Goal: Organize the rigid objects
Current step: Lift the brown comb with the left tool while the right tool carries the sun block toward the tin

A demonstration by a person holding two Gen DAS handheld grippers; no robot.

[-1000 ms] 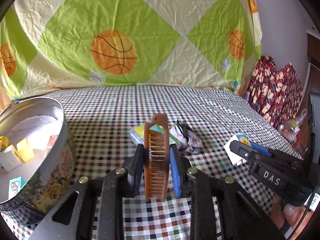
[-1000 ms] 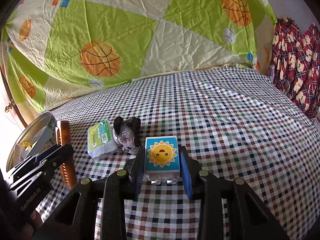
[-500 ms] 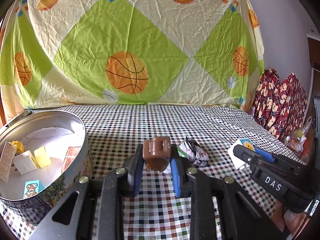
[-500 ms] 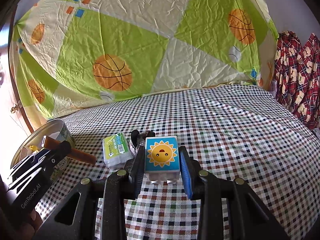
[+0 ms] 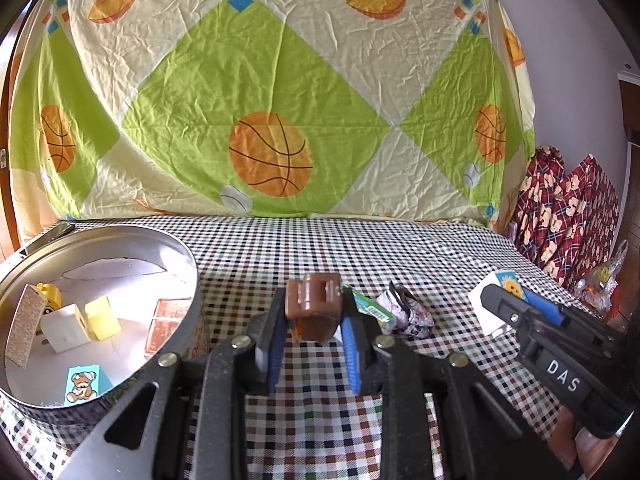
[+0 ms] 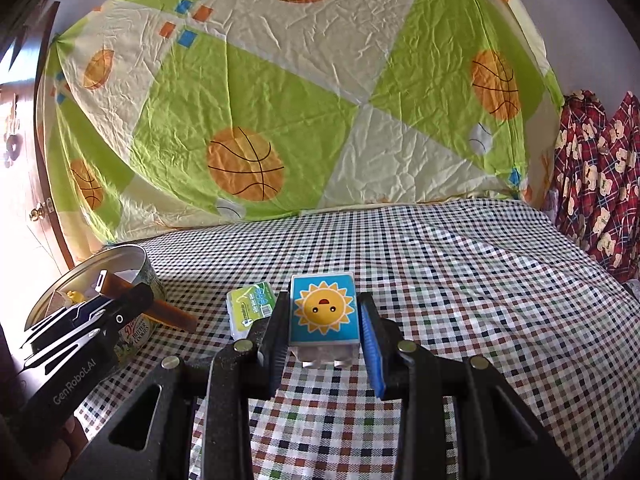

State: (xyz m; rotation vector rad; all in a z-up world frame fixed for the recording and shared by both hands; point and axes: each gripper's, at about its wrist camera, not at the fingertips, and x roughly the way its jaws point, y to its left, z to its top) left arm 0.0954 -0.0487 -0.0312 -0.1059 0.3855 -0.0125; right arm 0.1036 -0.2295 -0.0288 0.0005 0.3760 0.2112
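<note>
1. I have both claws loaded. The left gripper is clamped on the brown comb, held end-on to its camera. The right view shows the comb sticking out sideways in front of the tin.
2. The right gripper is clamped on the sun block, picture face up, clear of the checked cloth.
3. The step in hand, as I judge it, is the carry: both pieces are lifted and need to go into the tin, which stands at the left of the cloth and already holds several small blocks and cards.
4. The comb is closer to the tin, just beside its wall, so I would drop it first. That calls for swinging the left claw over the rim, tilting the comb so its length fits inside, then parting the jaws.
5. The right claw must wait or come in behind, since the two grippers would crowd each other above the tin.
6. Still on the cloth, to be fetched later: the green packet and, next to it, a dark patterned bundle. I cannot tell what that one is, nor whether it counts as rigid.
</note>
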